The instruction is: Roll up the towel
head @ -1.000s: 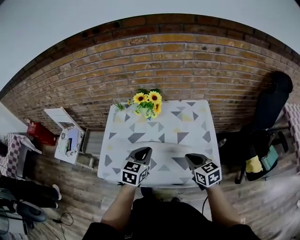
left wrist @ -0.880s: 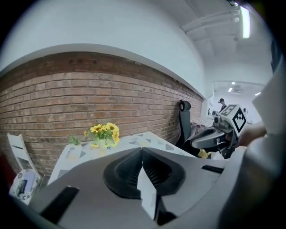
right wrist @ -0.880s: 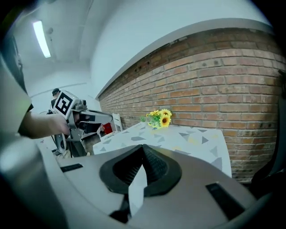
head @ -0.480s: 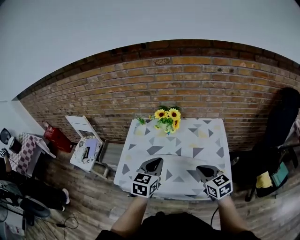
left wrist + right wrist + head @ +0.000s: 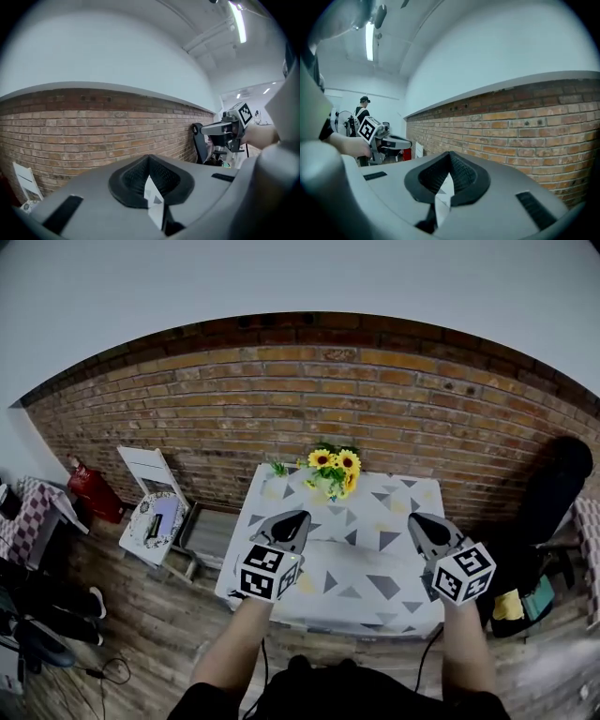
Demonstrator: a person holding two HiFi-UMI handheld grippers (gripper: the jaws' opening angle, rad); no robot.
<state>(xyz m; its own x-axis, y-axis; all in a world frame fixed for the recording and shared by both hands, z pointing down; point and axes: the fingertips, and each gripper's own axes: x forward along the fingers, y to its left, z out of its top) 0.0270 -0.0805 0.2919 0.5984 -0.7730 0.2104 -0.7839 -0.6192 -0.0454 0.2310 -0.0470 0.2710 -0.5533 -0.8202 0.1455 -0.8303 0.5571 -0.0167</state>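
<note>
The towel is white with grey triangles, patterned like the cloth on the table, so its edges are hard to tell apart from that cloth. Both grippers are raised over the table's near side. My left gripper is shut on one towel corner, which shows as a thin patterned strip between the pads. My right gripper is shut on the other corner. Each gripper view catches the other gripper: the right gripper and the left gripper, both held about level.
A pot of sunflowers stands at the table's far edge against the brick wall. Left of the table are a white folding chair and a red object. A black chair is at the right.
Both grippers have risen from the table's near edge with the towel corners in them. The left jaws finished closing. The head view has tilted up.
</note>
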